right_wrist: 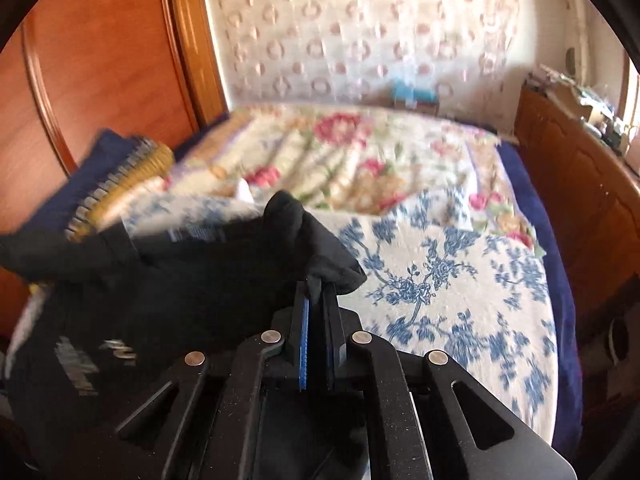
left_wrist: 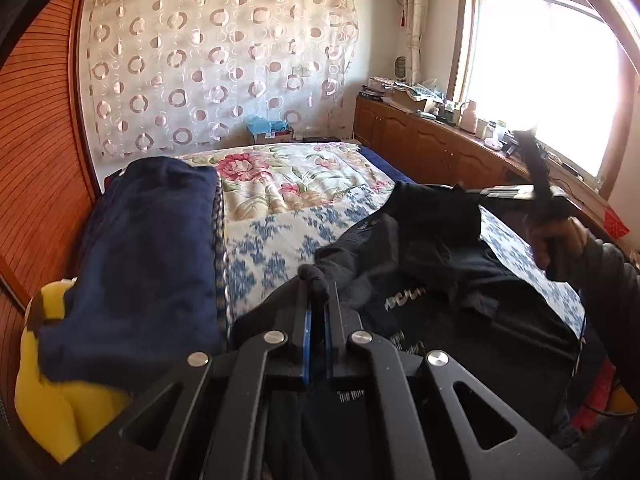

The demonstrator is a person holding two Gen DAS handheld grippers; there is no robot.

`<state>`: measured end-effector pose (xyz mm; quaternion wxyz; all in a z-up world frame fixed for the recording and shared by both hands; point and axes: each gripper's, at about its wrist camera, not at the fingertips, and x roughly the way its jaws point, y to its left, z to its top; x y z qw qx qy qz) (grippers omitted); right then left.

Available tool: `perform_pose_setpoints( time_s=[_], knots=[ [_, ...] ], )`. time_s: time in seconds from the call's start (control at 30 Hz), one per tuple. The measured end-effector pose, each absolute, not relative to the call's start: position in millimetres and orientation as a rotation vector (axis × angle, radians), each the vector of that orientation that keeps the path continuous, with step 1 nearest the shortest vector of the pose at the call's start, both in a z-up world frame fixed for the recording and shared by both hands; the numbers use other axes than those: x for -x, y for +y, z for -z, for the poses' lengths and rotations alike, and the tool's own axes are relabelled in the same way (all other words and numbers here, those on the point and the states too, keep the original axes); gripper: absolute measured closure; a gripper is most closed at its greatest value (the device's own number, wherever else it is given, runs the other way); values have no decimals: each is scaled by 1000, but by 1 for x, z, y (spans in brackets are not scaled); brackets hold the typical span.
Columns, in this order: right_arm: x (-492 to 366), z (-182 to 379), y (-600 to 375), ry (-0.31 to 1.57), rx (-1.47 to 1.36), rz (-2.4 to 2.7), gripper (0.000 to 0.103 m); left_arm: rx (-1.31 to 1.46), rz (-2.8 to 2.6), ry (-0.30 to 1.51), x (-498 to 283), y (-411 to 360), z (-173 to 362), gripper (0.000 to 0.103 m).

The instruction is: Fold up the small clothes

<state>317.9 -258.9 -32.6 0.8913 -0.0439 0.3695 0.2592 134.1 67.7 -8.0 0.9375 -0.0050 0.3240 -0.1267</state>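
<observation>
A black garment with pale lettering lies crumpled on the bed's blue-and-white quilt. My left gripper is shut on a bunched edge of it, the cloth poking out past the blue-lined fingers. In the right wrist view my right gripper is shut on another corner of the same black garment, lifted into a peak above the quilt. In the left wrist view the right gripper itself is hidden; only a hand on its handle shows at the right.
A folded dark blue blanket lies at the bed's left over a yellow cushion. A floral cover spreads over the far half. A wooden wardrobe stands left, and a cluttered wooden cabinet runs under the window.
</observation>
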Motion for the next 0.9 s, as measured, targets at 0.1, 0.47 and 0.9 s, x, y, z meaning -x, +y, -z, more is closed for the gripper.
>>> perform_pose_setpoints(
  time_s=[0.1,0.47,0.9],
  knots=[
    [-282,13,-269,721,80,-555,100,24,255,642,-104,76,4,101],
    [-158,-9,-314,684,49,-576,100,44,228,610,-22,91,11,101],
    [-82,19,-337,798,113,-560,101,63,198,684,36,101,42,101]
  ],
)
